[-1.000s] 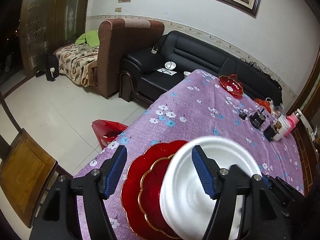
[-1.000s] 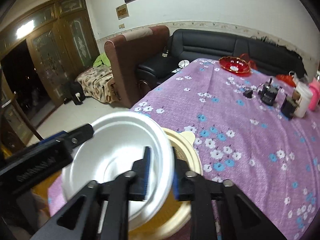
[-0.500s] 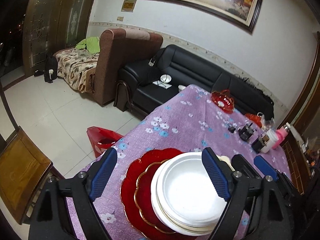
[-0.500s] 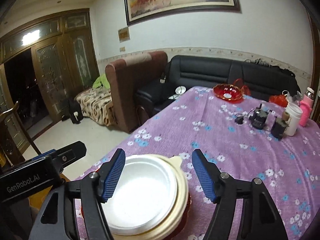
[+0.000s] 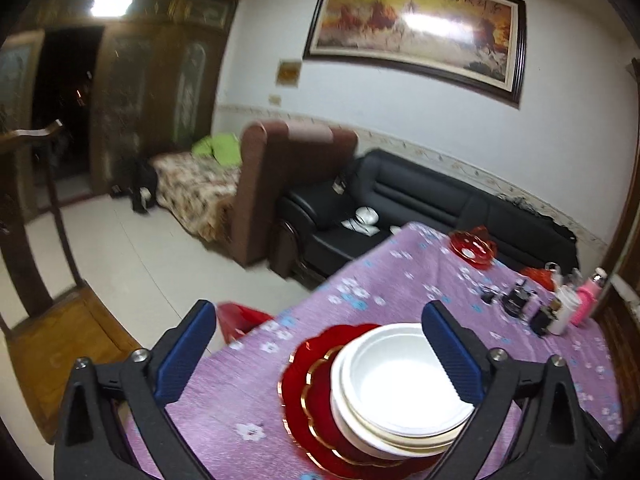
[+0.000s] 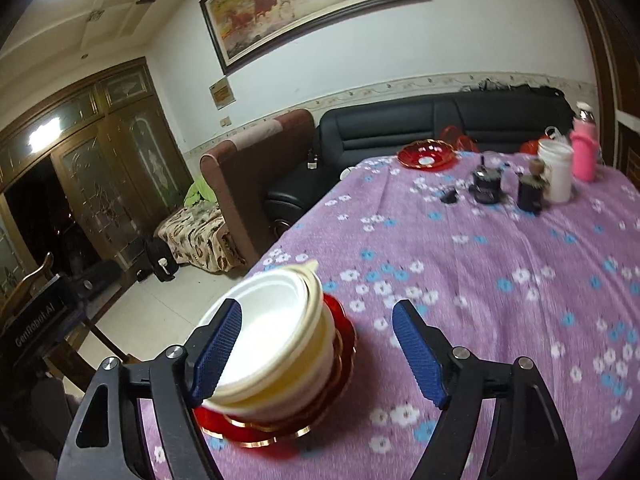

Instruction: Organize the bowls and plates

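- You are in a living room with a white wall, a framed horse painting point(image 5: 414, 36) and a black leather sofa point(image 5: 432, 204) behind a table point(image 6: 500, 280) covered in a purple cloth printed with white and blue flowers.
- Your left gripper point(image 5: 320, 354) has its blue-padded jaws standing wide apart; they have just been opening further, and the pads press on nothing.
- Your right gripper point(image 6: 318, 352) also has its jaws apart, having just been opening, and it holds nothing.
- In the left wrist view the stack sits low between the left jaws: a white shallow bowl point(image 5: 404, 380) on top, nested in a cream bowl point(image 6: 288, 376), both resting on a small red scalloped plate with a gold rim point(image 5: 320, 408) that lies on a larger red scalloped plate point(image 5: 304, 364).
- In the right wrist view the same stack stands at the near left edge of the table, just beside the right gripper's left pad; whether pad and bowl touch you cannot tell.
- Well apart, at the far end of the table, lies another red glass dish point(image 6: 427, 154).
- Near it stand a white cup point(image 6: 555, 170), a pink bottle point(image 6: 583, 152) and a few small dark objects point(image 6: 486, 184).
- Beyond the table's left edge a wooden chair point(image 5: 44, 320) stands on the pale tiled floor.
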### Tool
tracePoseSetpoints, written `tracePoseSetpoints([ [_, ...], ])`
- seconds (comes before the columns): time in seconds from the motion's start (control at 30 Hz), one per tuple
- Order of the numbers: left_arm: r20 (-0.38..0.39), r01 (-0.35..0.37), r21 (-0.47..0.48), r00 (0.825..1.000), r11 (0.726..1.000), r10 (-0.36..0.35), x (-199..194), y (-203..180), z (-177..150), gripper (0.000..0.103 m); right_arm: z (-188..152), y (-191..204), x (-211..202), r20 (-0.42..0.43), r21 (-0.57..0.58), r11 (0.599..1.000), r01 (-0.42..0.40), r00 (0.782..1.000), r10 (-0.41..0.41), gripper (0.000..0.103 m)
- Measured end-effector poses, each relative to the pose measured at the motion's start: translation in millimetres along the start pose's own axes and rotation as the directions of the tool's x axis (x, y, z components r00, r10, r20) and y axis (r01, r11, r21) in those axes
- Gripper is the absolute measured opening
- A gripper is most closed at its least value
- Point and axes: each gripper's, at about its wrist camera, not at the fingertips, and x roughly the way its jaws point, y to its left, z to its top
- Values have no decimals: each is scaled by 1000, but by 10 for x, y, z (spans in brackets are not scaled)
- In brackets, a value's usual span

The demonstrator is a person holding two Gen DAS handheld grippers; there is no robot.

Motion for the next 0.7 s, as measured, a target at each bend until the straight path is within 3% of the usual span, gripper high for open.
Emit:
tracePoseSetpoints([
  [0.27,23,-65,65,998,996,64,-118,-116,-256,103,-324,-38,-140,-26,2,1000,10,1000,-10,85],
  [0.53,-63,-83,83,994,993,89,-77,-141,-381,103,-553,6,-143,-62,-49,998,25,998,-28,85],
  [0.7,-63,-88,100,994,991,94,-119,-176,-427,103,-664,72,-103,-94,-77,997,13,995,-20,86],
])
